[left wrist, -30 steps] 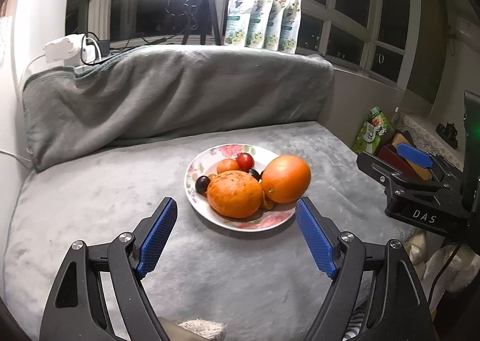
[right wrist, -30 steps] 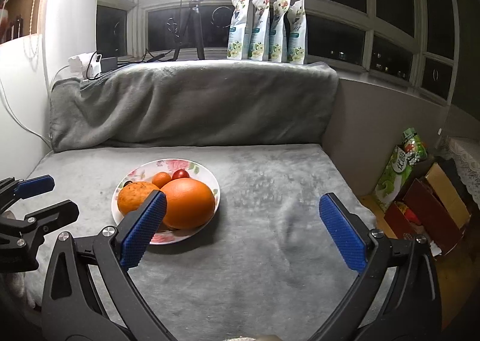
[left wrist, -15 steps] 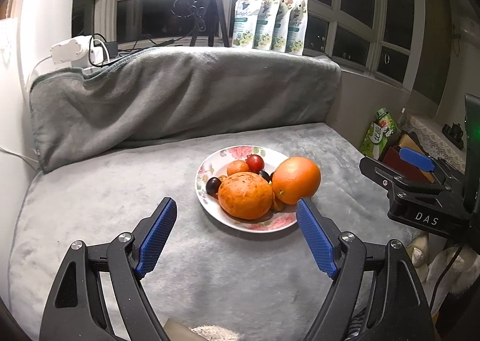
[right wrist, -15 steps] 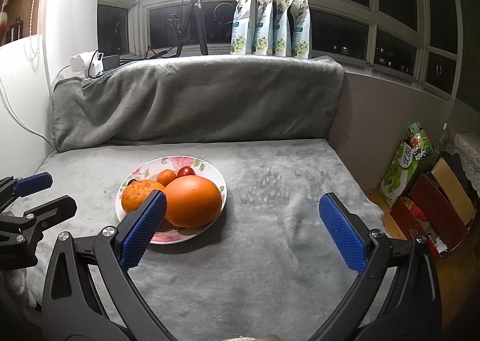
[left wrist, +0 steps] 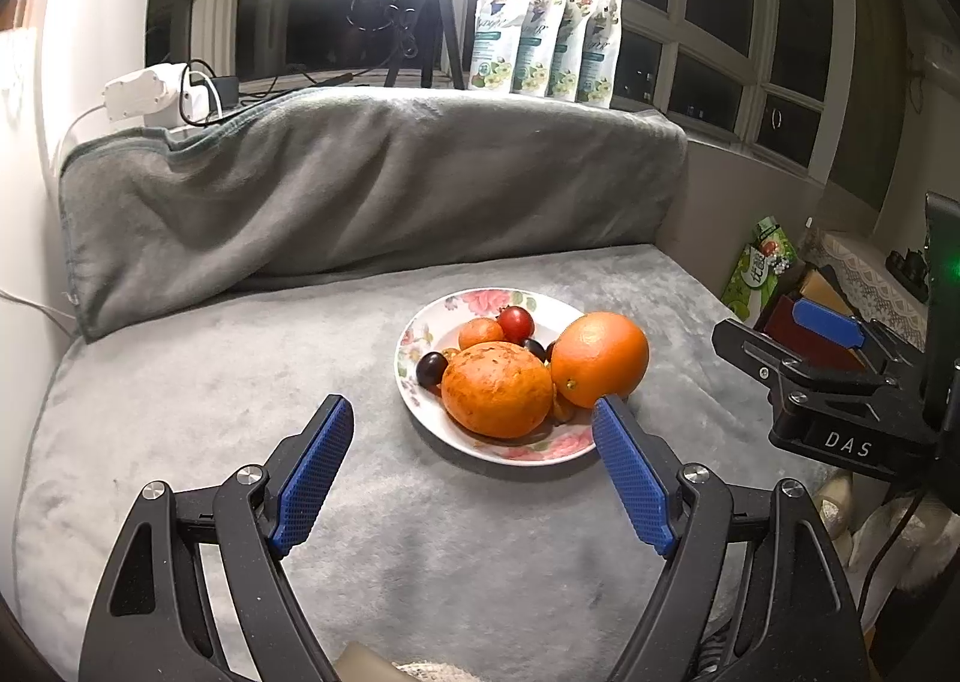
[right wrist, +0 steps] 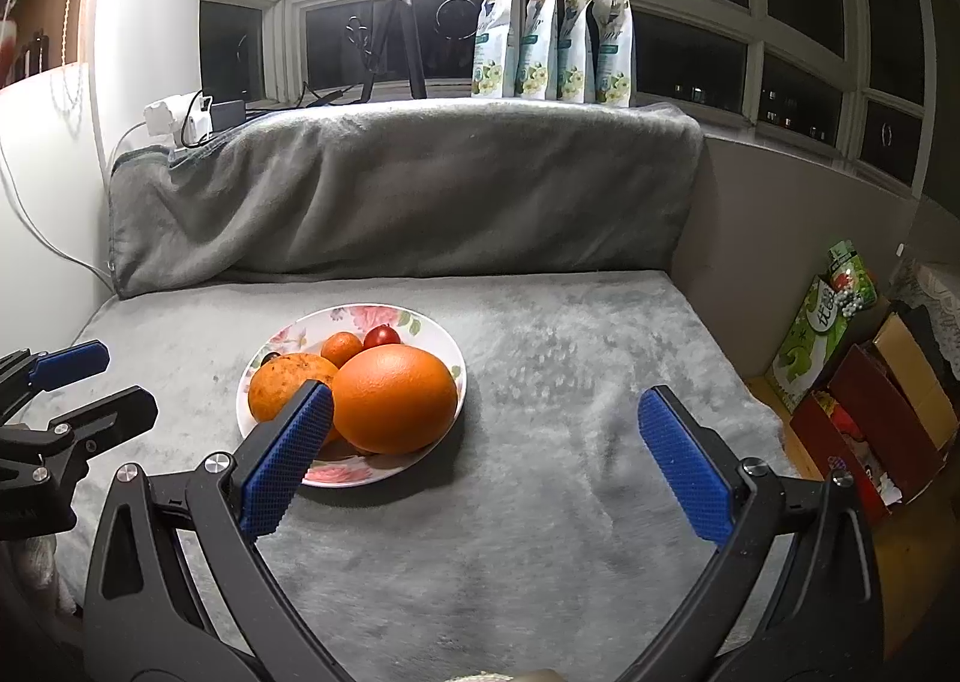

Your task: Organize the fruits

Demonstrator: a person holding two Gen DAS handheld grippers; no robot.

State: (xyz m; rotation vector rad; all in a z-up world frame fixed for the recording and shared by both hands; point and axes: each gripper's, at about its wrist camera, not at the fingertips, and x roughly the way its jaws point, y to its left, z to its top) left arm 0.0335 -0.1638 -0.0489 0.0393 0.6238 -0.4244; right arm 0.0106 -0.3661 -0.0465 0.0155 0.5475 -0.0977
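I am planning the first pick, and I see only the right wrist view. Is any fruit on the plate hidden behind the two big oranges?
Observer: Yes. The left wrist view shows a dark grape on the plate. It is beside the rough orange, on the side away from the smooth orange.
Operator: Thank you. Is the left hand-held gripper holding anything?
Observer: No. The left hand-held gripper is open, with nothing between its fingers, and it has not yet closed around any fruit.
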